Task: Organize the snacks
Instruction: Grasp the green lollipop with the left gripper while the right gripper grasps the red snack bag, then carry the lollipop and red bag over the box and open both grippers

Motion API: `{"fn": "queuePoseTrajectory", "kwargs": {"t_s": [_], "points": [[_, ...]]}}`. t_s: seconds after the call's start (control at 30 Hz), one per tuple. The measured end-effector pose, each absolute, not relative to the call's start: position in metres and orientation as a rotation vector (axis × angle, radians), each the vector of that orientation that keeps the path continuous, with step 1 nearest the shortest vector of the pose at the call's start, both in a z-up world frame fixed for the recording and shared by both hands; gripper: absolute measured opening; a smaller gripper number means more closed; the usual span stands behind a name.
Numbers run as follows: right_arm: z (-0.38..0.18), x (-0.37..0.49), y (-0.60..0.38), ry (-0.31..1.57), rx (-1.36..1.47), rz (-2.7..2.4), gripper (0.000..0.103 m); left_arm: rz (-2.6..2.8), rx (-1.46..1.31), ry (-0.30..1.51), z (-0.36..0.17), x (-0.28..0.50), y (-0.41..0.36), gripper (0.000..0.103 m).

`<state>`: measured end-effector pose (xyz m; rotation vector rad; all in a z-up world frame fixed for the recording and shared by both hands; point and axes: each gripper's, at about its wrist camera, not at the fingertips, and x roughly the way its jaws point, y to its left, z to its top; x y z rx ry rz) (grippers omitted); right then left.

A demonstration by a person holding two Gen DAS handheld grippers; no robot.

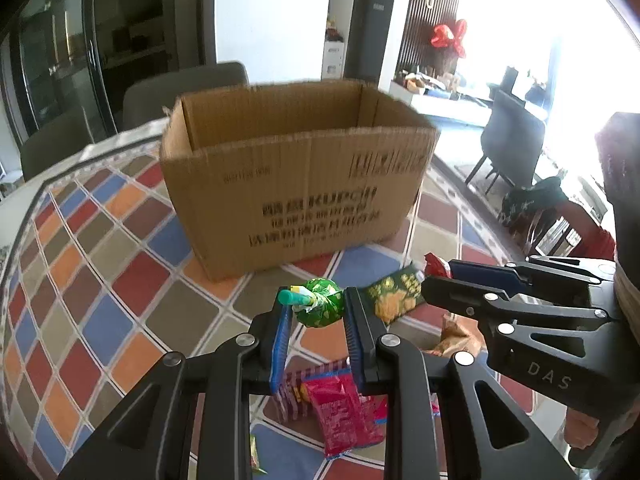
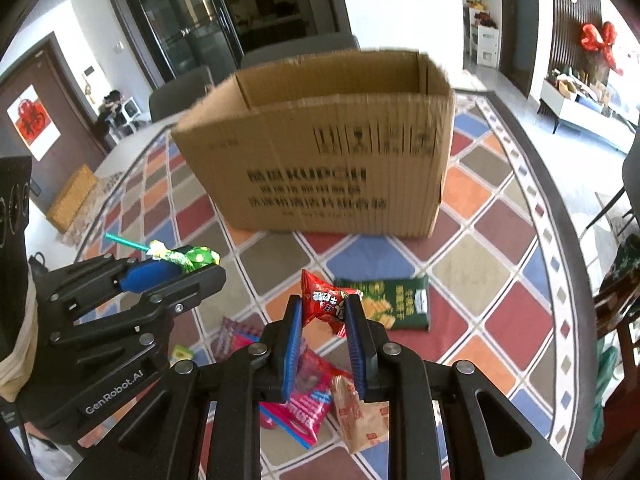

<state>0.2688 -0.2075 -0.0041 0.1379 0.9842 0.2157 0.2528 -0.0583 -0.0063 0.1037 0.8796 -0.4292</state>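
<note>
snacks lifted in front of the open box

a round table [image 2: 500,216] covered in a cloth of red, blue, orange and olive diamond tiles fills the foreground, with grey chairs [image 1: 184,92] and dark glass cabinet doors behind it. an open cardboard box [image 1: 296,184] with dark printed lettering stands upright on the cloth, its flaps gone or folded out of sight, its inside not visible from these angles.

the left gripper [image 1: 316,312] is clenched on a green lollipop [image 1: 322,306], the wrapped head pinched between the blue pads and the teal stick pointing to the left. in the right wrist view the same lollipop [image 2: 192,258] sits at the tip of that tool, well short of the box.

the right gripper [image 2: 324,312] is clamped on a small red snack packet [image 2: 328,304] with white lettering, held above the cloth in front of the box. from the left wrist view only a red corner of it [image 1: 434,264] shows past the fingers.

on the table beneath and near the tools lie a dark green packet [image 2: 390,304] printed with yellow crisps, just right of the red one, a pink and red packet [image 2: 308,404] closer to the camera, and a pale brown wrapped snack [image 2: 360,416] touching its right side. a small yellow-green wrapper [image 2: 180,354] lies to the left of them.
</note>
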Motion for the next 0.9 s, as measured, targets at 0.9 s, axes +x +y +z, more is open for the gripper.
{"fn": "queuePoseTrajectory", "kwargs": {"t_s": [0.9], "points": [[0.082,0.308,-0.199,0.776,0.114,0.236,0.023,-0.378,0.099,0.718,0.073,0.293,-0.050,0.026]]}}
